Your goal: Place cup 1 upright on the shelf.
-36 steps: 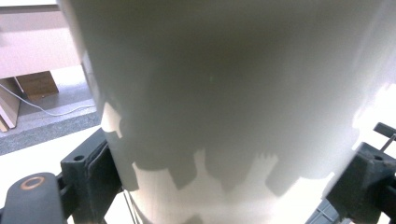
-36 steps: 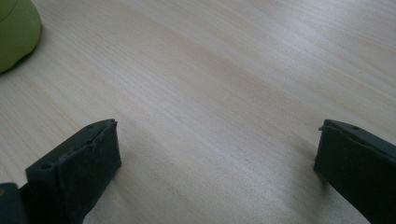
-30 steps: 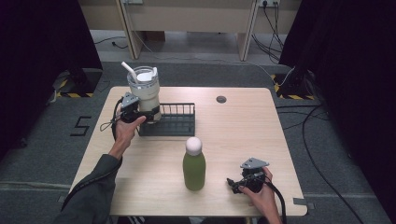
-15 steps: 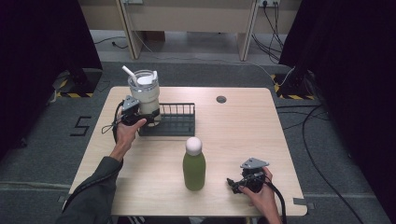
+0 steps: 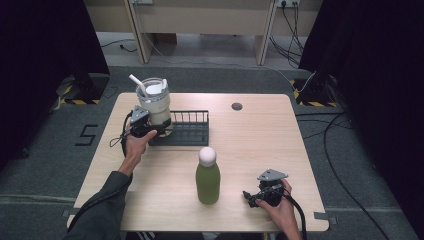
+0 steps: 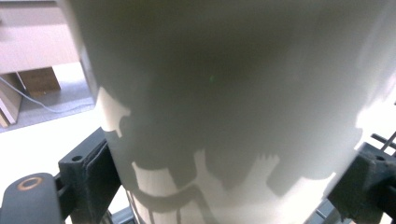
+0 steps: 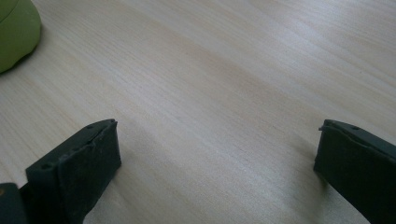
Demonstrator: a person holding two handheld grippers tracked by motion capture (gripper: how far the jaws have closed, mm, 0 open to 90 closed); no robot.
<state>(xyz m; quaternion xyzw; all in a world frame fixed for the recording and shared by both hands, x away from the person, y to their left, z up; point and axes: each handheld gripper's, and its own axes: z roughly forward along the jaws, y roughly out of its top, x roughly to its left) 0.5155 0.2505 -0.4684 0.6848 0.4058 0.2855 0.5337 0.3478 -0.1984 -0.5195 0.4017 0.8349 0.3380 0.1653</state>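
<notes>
One tall pale grey tumbler [image 5: 155, 102] with a white lid and a white straw [image 5: 136, 83] stands at the left end of the black wire rack [image 5: 192, 130], at the far left of the table; you hold it low on its body with your left gripper [image 5: 141, 124]. In the left gripper view its wall [image 6: 224, 93] sits between the two black pads [image 6: 95, 168], both pressed against it, so the claw is pinching the tumbler.

Change since a second ago: very little. The tumbler has kept its place by the rack, upright, with at most a slight shift, and your left hand [image 5: 134, 142] has barely moved. Judgement: the grasp is made and the lift or carry has not begun; whether the base rests on the rack wires or just beside them cannot be told.

One green bottle [image 5: 207, 177] with a white rounded cap stands upright near the middle front of the table, well apart from the tumbler.

One right gripper [image 5: 255, 196], idle near the front right of the light wooden table [image 5: 260, 135]; its jaws are spread wide over bare wood, with the bottle's green edge [image 7: 16, 32] off to one side.

One small dark round grommet [image 5: 237, 106] lies near the far edge.
</notes>
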